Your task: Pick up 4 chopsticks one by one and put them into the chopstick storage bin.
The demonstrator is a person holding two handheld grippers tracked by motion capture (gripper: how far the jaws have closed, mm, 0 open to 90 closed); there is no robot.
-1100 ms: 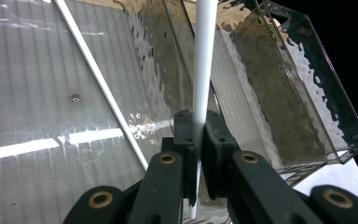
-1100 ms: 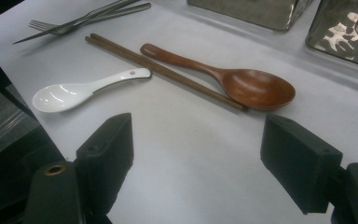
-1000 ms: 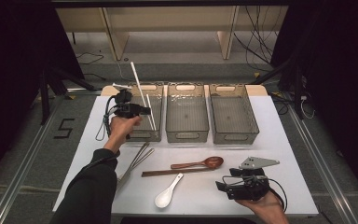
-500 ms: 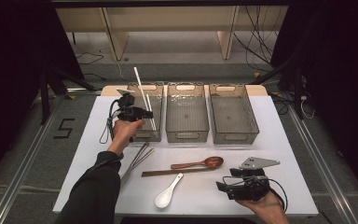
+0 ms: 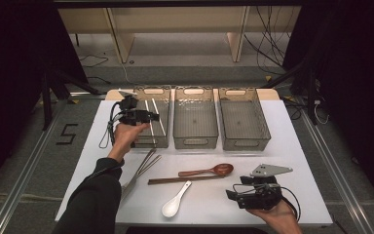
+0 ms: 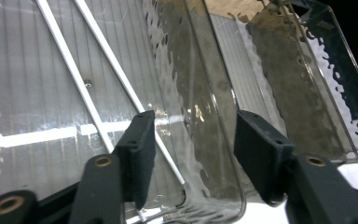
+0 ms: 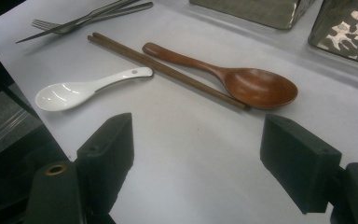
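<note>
White chopsticks (image 6: 81,88) (apparently flat) in bin (image 5: 152,140).

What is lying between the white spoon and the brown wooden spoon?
The brown chopsticks lie between them. In the right gripper view they run along the wooden spoon, with the white spoon on their other side, its handle tip nearly touching them.

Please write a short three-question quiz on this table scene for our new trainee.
1. True or false: the white chopsticks lie inside the left bin.
2. Which spoon lies nearer the right tongs: A the white spoon, B the wooden spoon?
3. Are the left tongs open or shut?

Key: 1 true. 2 A. 3 open; they have just been opening, with nothing gripped.
</note>
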